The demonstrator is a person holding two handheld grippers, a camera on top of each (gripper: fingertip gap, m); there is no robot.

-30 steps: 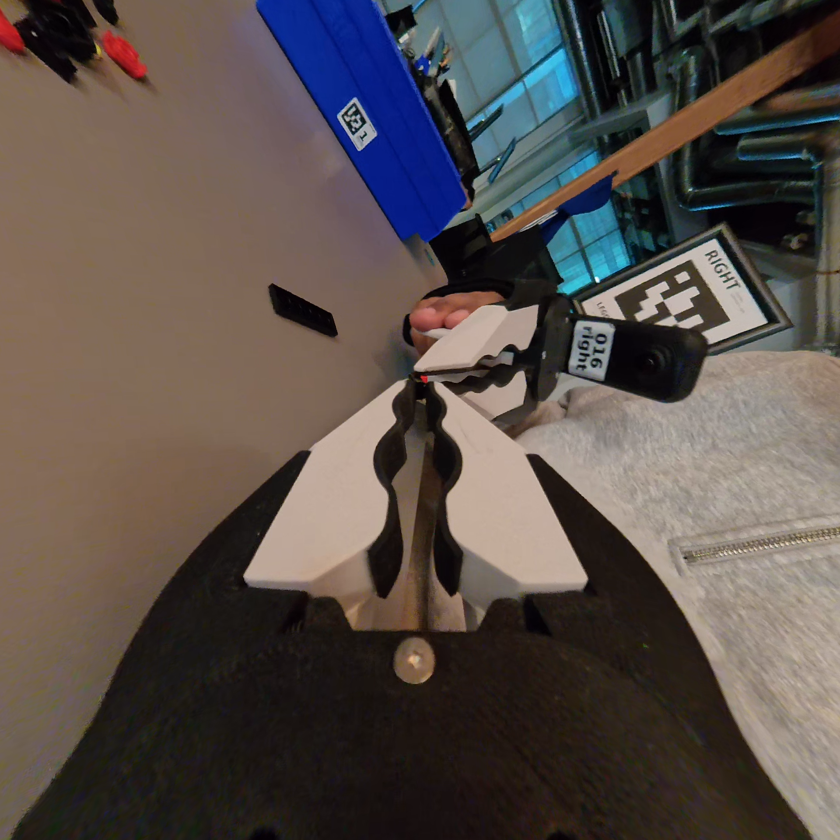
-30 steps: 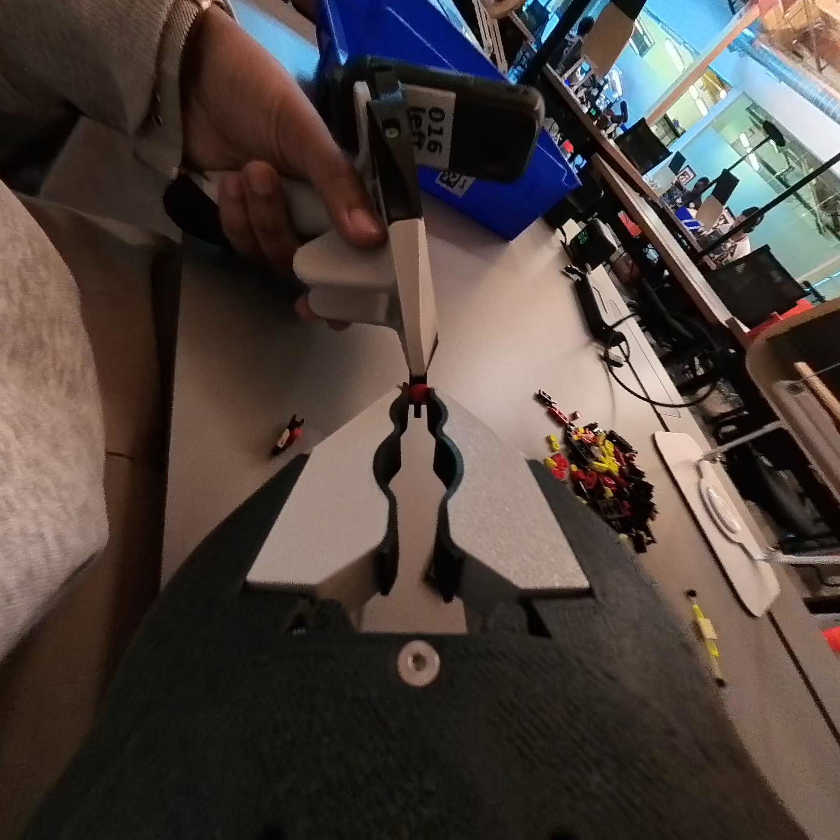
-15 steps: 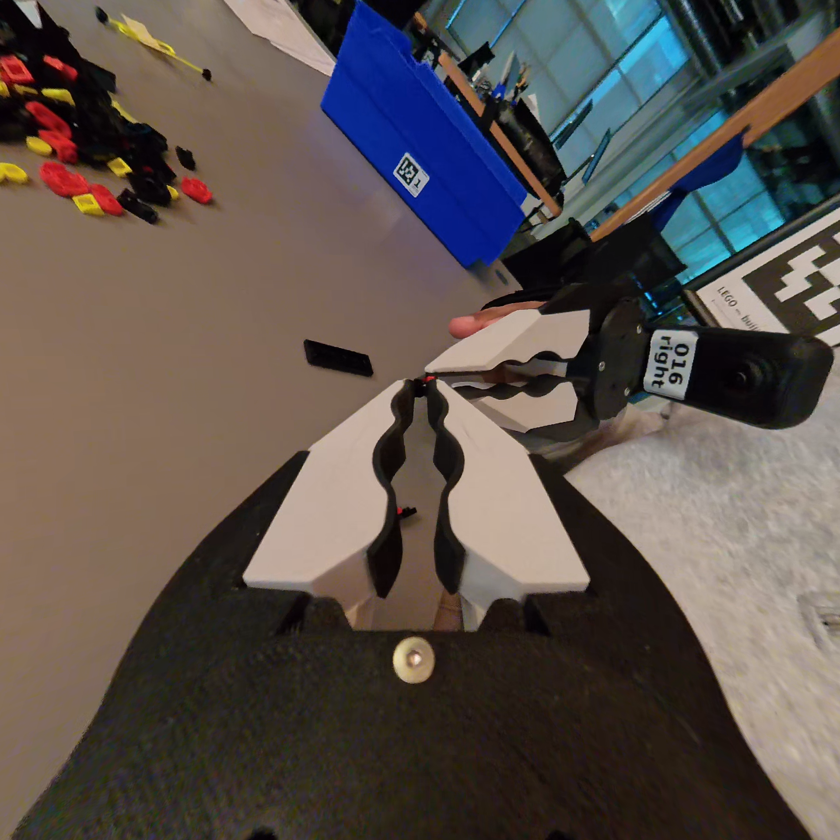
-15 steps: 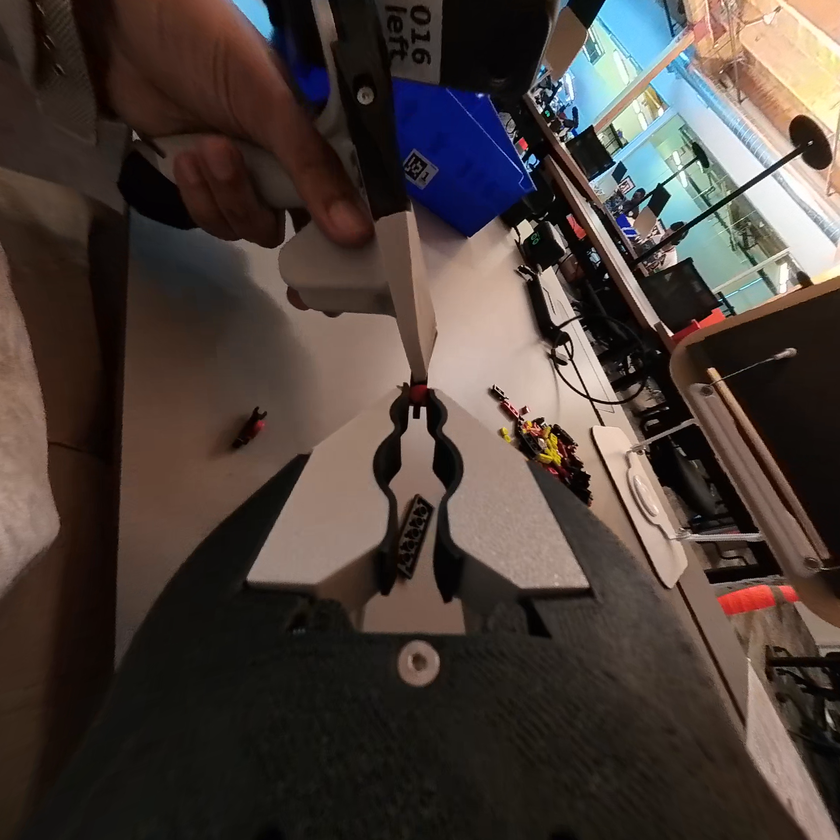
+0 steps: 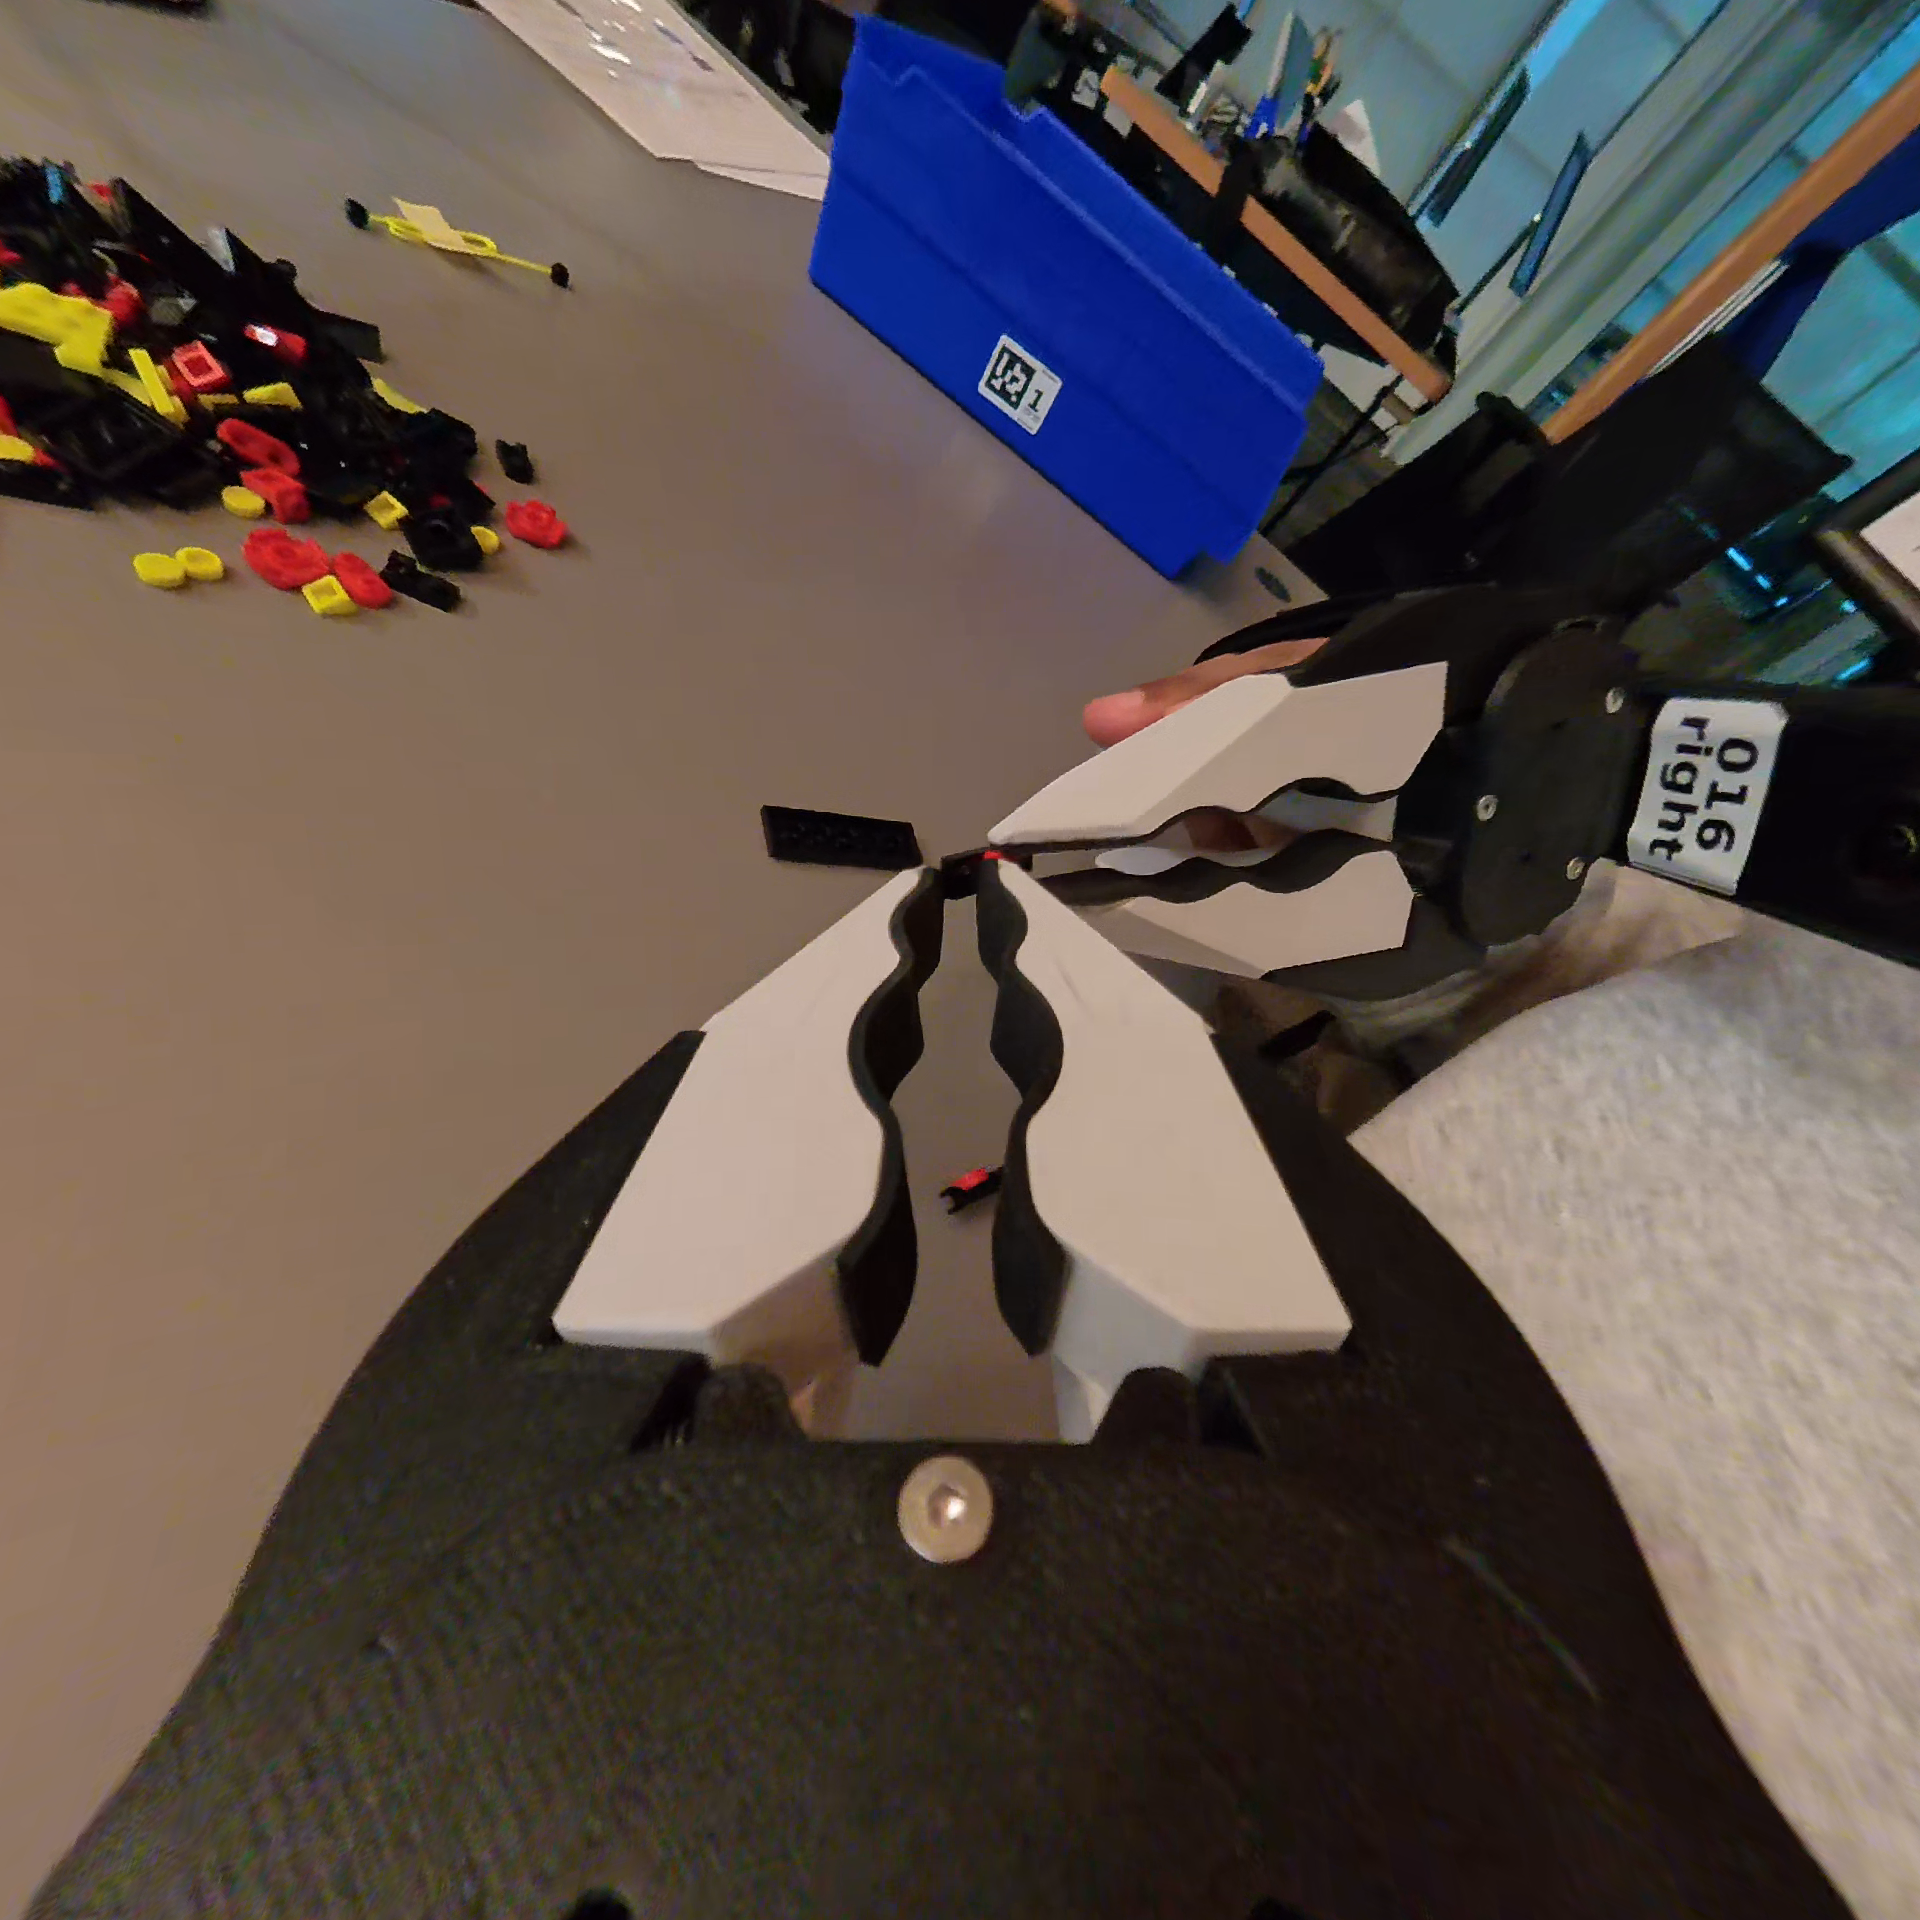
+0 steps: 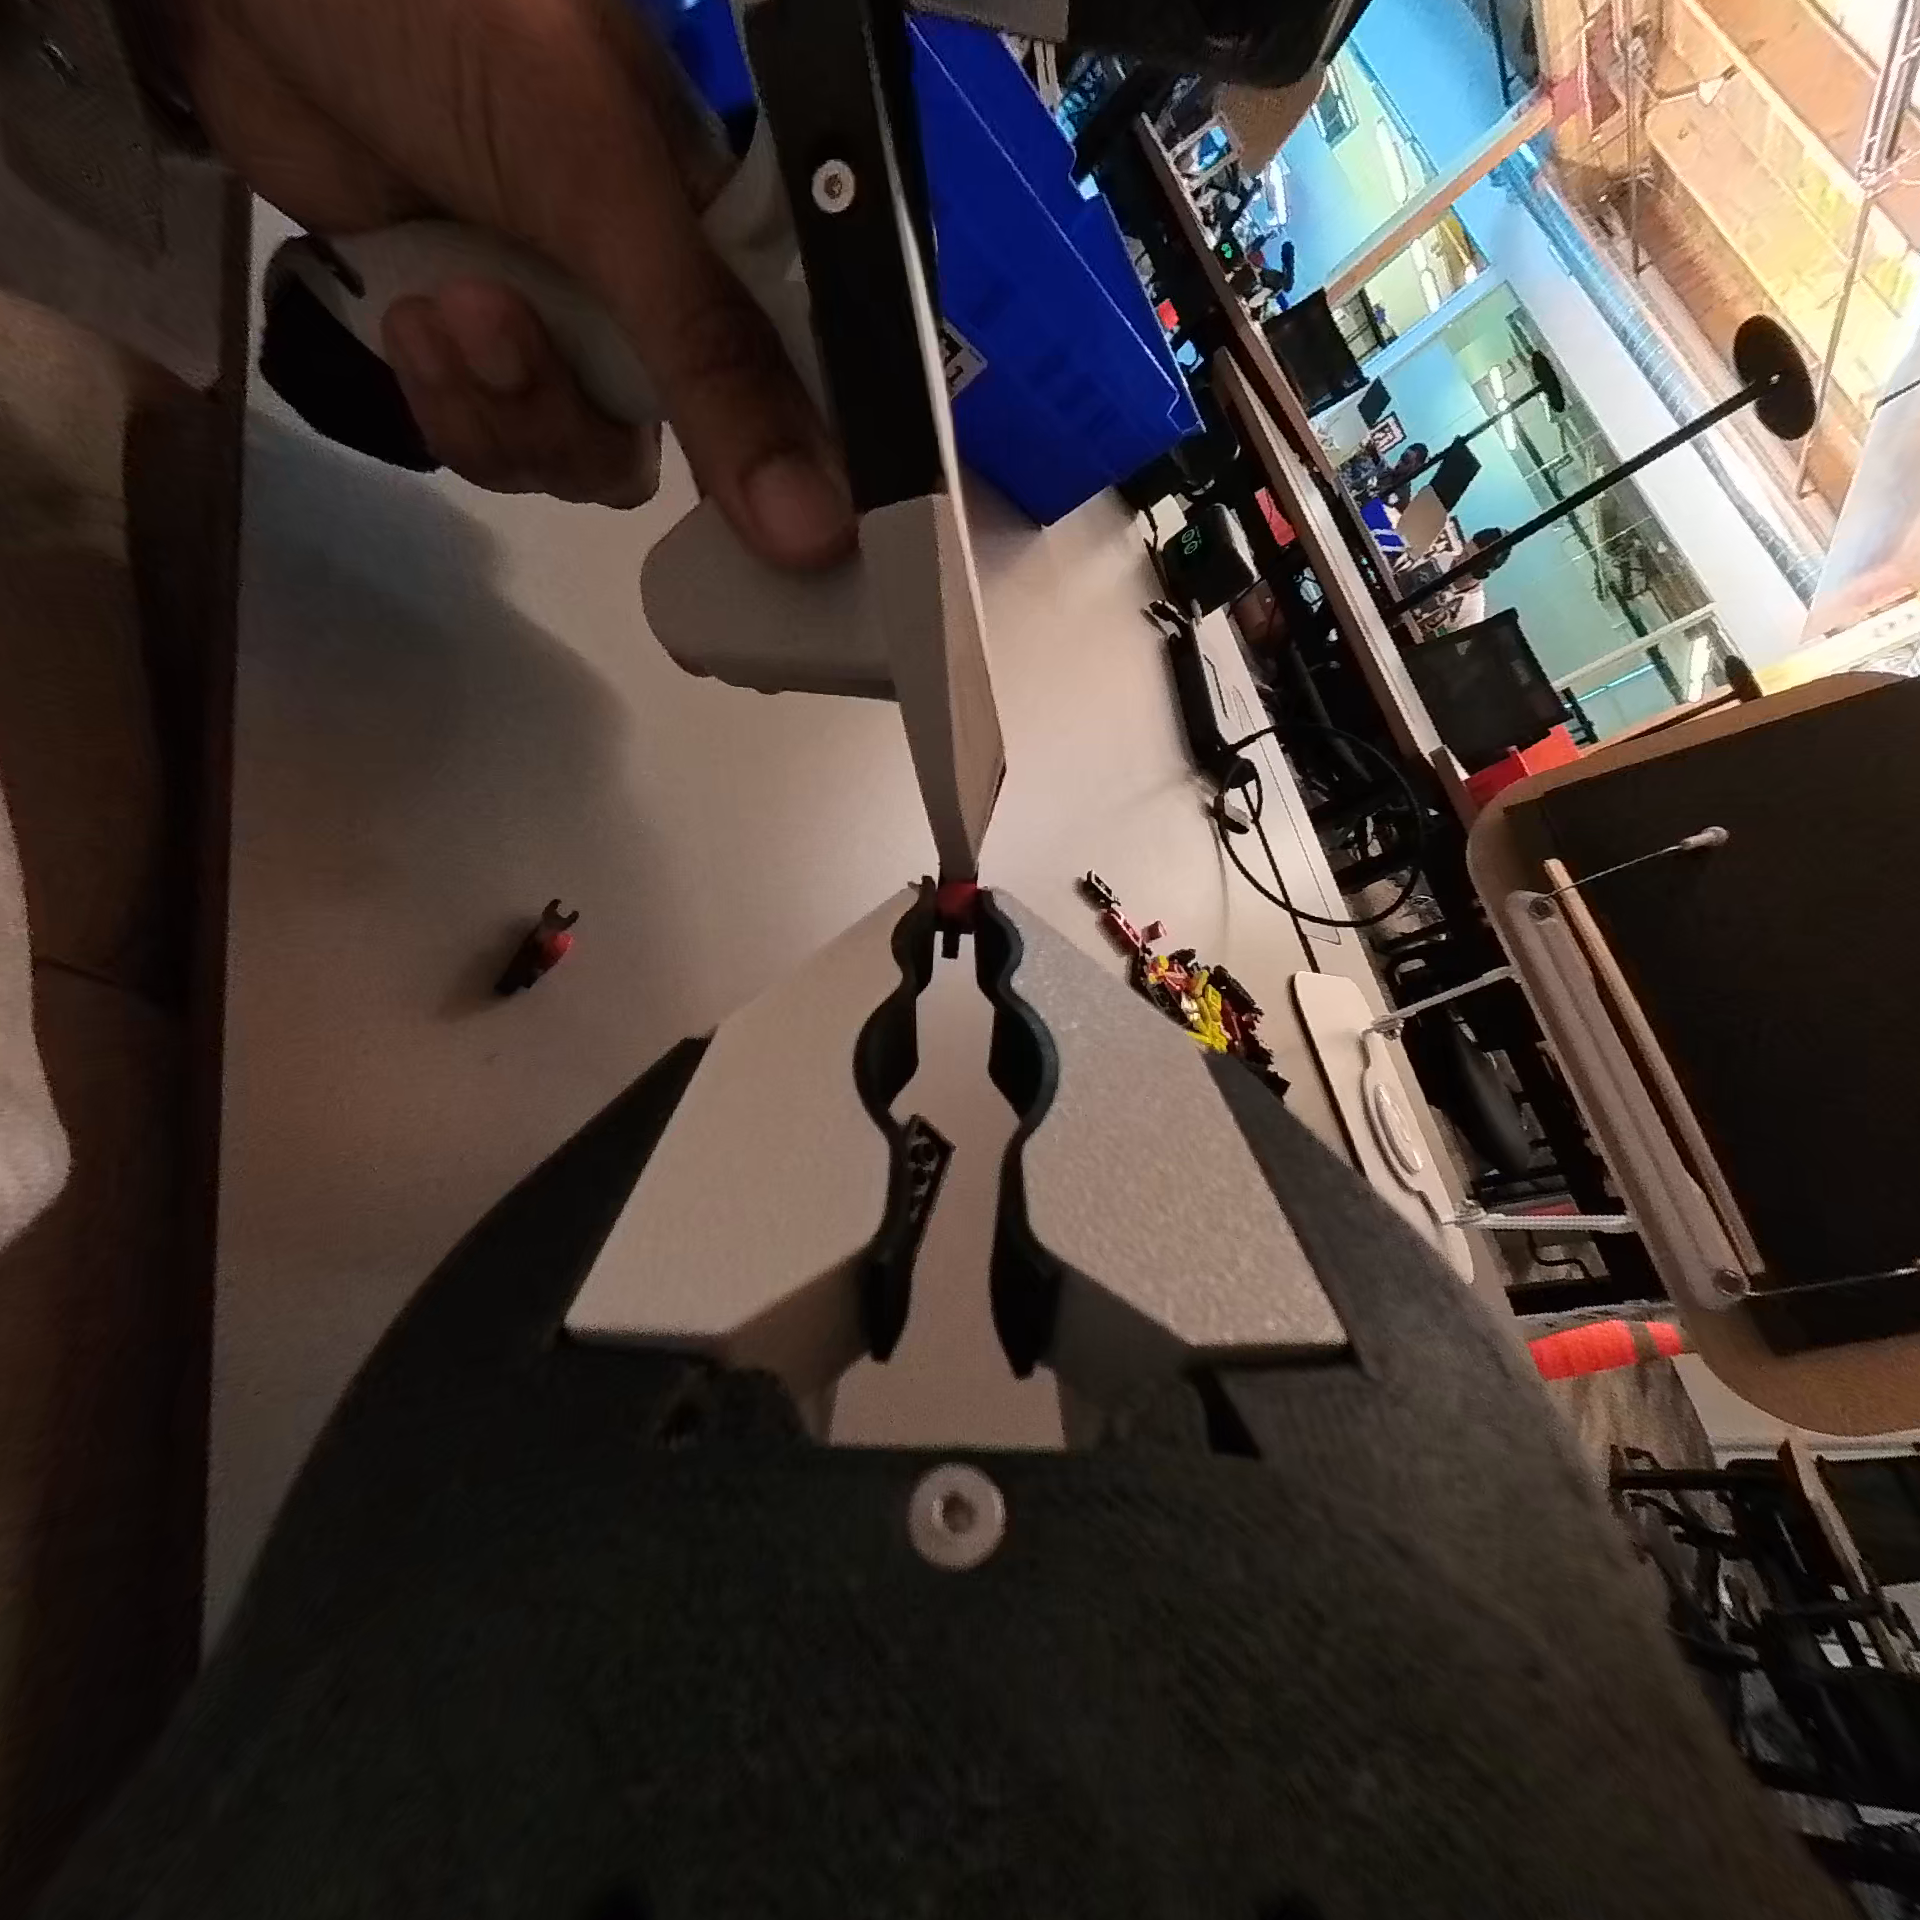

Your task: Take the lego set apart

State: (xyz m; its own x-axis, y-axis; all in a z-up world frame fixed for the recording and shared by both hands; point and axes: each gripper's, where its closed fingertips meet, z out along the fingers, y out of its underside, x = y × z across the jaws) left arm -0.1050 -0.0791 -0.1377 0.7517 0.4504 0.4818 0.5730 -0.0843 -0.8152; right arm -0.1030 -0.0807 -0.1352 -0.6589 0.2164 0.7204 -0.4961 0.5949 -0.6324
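A tiny red and black lego piece (image 5: 977, 860) is pinched between both grippers, tip to tip, a little above the grey table (image 5: 520, 831). My left gripper (image 5: 958, 881) is shut on it. My right gripper (image 5: 1013, 850) comes in from the right and is shut on the same piece. In the right wrist view the right gripper (image 6: 954, 912) holds the red part (image 6: 956, 896), and the left gripper (image 6: 961, 847) reaches down from above, edge-on. A black plate (image 5: 840, 836) and a small red and black piece (image 5: 968, 1184) lie on the table below.
A pile of black, red and yellow lego parts (image 5: 208, 416) lies at the far left, with a yellow axle piece (image 5: 457, 239) behind it. A blue bin (image 5: 1049, 353) stands at the back. A white pad (image 6: 1371, 1081) lies near the table's edge. Both grippers' tips are close together, under 4 cm apart. The black plate (image 5: 840, 836) is about 9 cm from both grippers' fingertips.
Both grippers stay shut tip to tip on the small piece. They have turned together, so the left view now shows more table and the parts pile.
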